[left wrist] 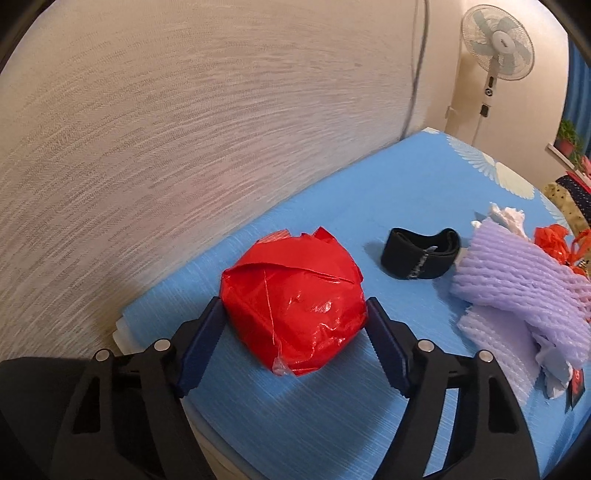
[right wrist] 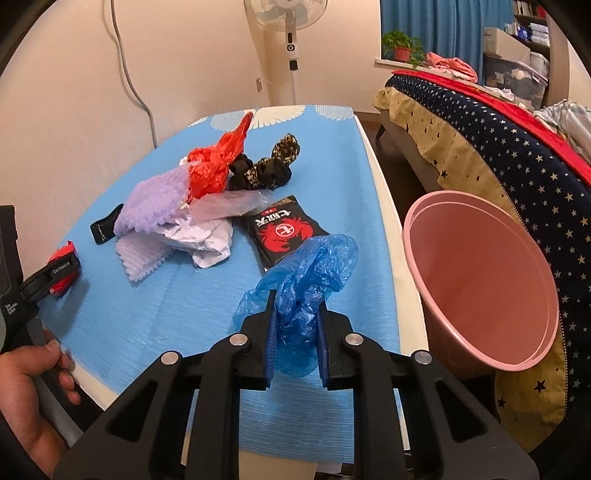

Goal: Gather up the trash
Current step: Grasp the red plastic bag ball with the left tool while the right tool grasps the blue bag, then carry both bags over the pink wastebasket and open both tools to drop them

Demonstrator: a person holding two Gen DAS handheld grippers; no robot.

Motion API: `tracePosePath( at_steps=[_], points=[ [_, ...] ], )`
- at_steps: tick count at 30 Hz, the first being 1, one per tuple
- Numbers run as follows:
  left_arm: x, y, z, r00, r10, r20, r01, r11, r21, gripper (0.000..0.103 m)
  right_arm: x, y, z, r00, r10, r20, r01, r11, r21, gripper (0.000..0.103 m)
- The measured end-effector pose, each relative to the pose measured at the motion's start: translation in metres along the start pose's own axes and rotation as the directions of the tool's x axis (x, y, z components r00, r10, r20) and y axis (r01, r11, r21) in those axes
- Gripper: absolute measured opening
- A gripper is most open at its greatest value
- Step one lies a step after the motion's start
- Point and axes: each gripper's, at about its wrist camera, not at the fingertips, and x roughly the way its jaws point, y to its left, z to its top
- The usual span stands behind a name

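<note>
My left gripper (left wrist: 293,306) is open, its jaws on either side of a crumpled red plastic bag (left wrist: 295,295) lying on the blue table mat (left wrist: 332,424). My right gripper (right wrist: 295,306) is shut on a crumpled blue plastic bag (right wrist: 310,277), held near the table's right edge. A pink bin (right wrist: 484,280) stands tilted to the right of the table, its mouth facing me. The left gripper (right wrist: 55,275) with the red bag also shows at the left of the right wrist view.
On the mat lie purple foam netting (right wrist: 147,206), white crumpled paper (right wrist: 207,243), a red-orange wrapper (right wrist: 214,162), a black snack packet (right wrist: 284,232), a black strap (left wrist: 421,258) and dark fabric pieces (right wrist: 269,166). A bed with starred cover (right wrist: 498,147) lies right; a fan (right wrist: 291,22) stands behind.
</note>
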Motion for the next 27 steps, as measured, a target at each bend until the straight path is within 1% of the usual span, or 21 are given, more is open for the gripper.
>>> tracePosePath(
  at_steps=[6, 9, 14, 18, 22, 27],
  points=[
    [-0.032, 0.005, -0.011, 0.997, -0.059, 0.049, 0.055, 0.996, 0.072, 0.073, -0.012, -0.004, 0.005, 0.999, -0.008, 0.037, 0.007, 1.0, 0.006, 0.018],
    [-0.044, 0.005, -0.015, 0.994, -0.093, 0.058, 0.087, 0.992, 0.094, 0.073, -0.018, -0.006, 0.006, 0.998, -0.013, 0.054, 0.012, 1.0, 0.005, 0.018],
    [-0.06, 0.008, -0.02, 0.99, -0.126, 0.069, 0.116, 0.984, 0.133, 0.073, -0.03, -0.011, 0.008, 0.996, -0.026, 0.081, 0.025, 1.0, 0.01, 0.018],
    [-0.07, 0.002, -0.018, 0.985, -0.15, 0.084, 0.135, 0.978, 0.16, 0.073, -0.04, -0.015, 0.008, 0.994, -0.035, 0.099, 0.033, 0.999, 0.015, 0.018],
    [-0.084, 0.001, -0.021, 0.976, -0.194, 0.103, 0.173, 0.968, 0.184, 0.073, -0.049, -0.019, 0.008, 0.992, -0.047, 0.119, 0.045, 0.999, 0.021, 0.018],
    [-0.105, -0.002, -0.025, 0.956, -0.26, 0.135, 0.226, 0.947, 0.228, 0.073, -0.06, -0.028, 0.009, 0.989, -0.065, 0.136, 0.06, 0.997, 0.04, 0.018]
  ],
)
